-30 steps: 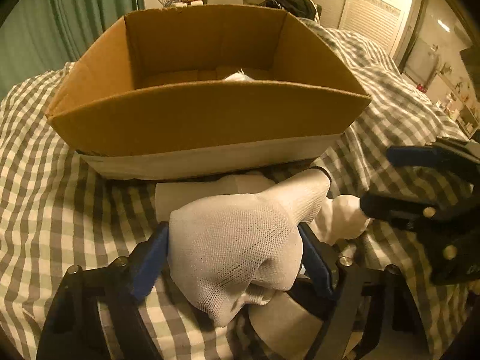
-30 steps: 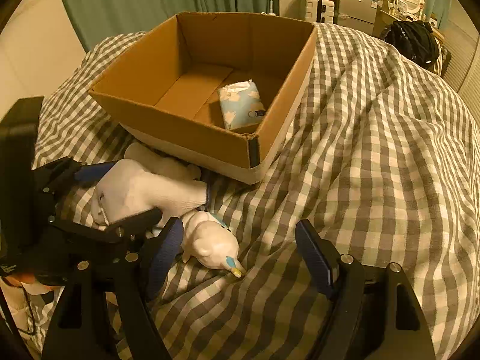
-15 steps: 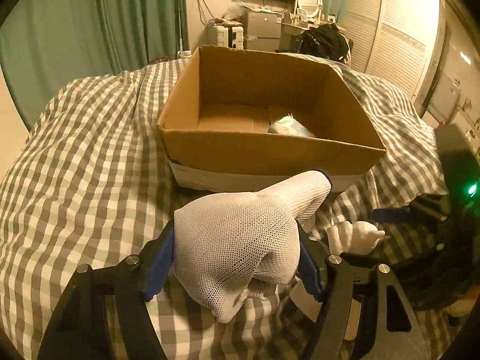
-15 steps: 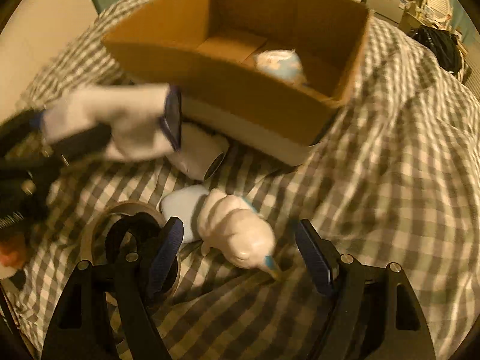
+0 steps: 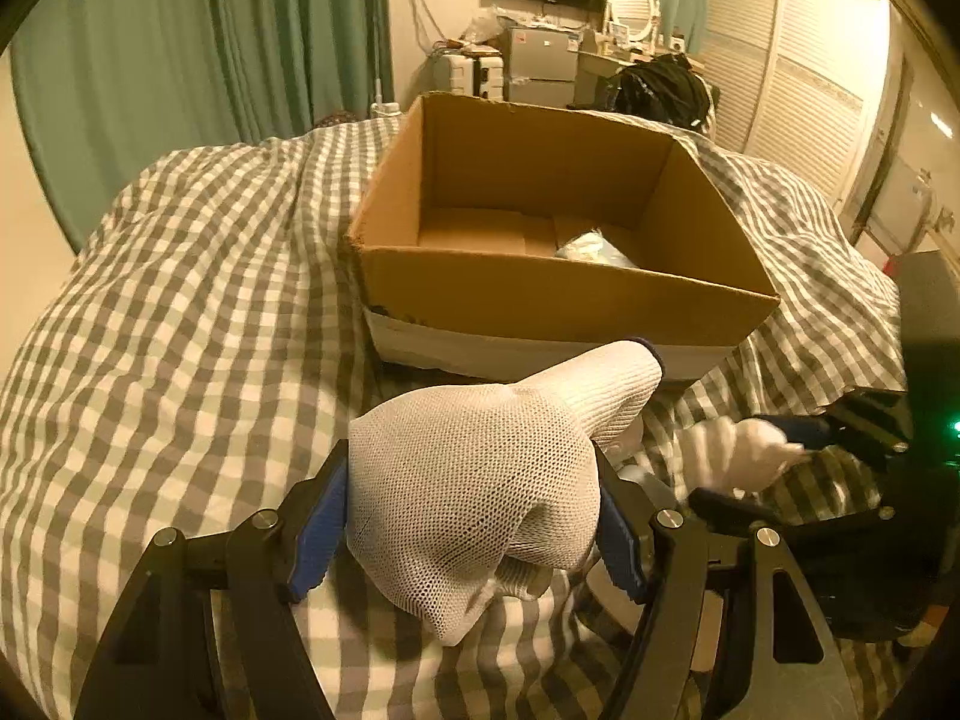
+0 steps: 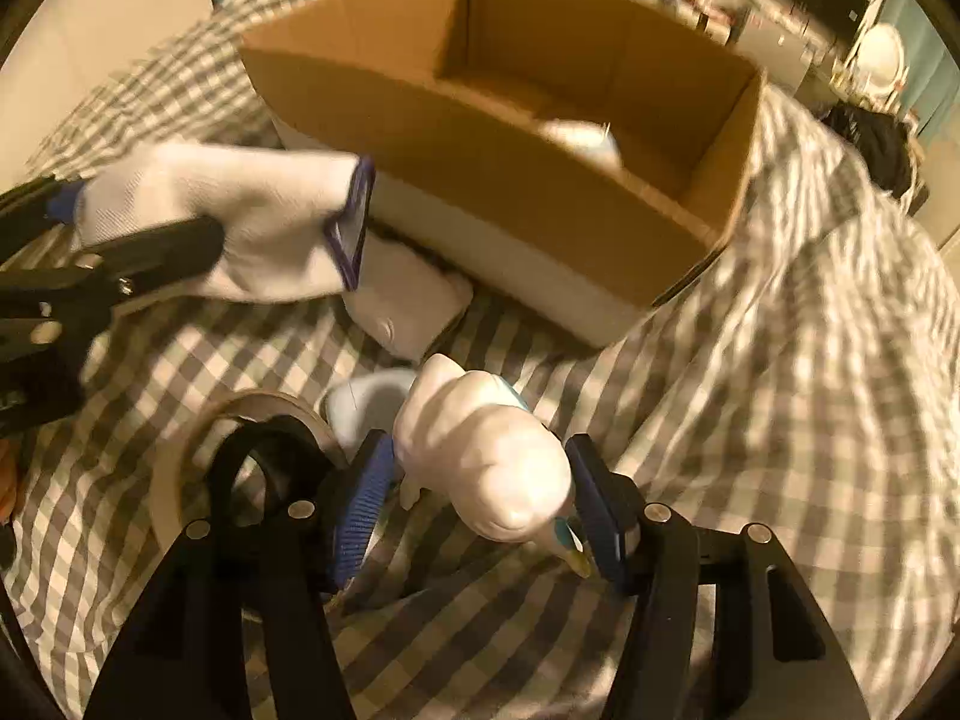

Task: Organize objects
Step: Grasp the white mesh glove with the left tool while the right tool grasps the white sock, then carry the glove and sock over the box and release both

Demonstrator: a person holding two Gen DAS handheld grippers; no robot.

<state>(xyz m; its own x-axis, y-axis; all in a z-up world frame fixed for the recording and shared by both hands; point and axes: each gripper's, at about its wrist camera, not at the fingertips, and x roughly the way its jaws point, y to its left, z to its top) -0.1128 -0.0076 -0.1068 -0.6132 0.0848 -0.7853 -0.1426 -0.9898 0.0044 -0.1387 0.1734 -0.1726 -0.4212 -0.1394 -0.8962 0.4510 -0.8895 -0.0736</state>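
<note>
Left gripper: its two blue pads press on both sides of a white mesh work glove. The glove is up off the bed, just in front of the box's near wall. In the right wrist view the glove has a dark blue cuff that points toward the box.

Right gripper: its blue fingers sit close on each side of a white toy duck with a blue and yellow beak. One touches the duck near its beak. I cannot tell if they squeeze it yet.

Toy duck: it lies on the grey and white checked bed cover, near the box's front corner.

Brown open cardboard box with a white band at the bottom: it sits in the middle of the bed. A small pale blue and white packet lies inside, by the near wall.

Roll of brown tape: it lies on the cover, left of the duck, partly behind the right gripper.

Other white things: a white roll-shaped thing lies by the box's near wall. A small pale blue thing lies just beside the duck.

Far away: green curtains hang behind the bed.
</note>
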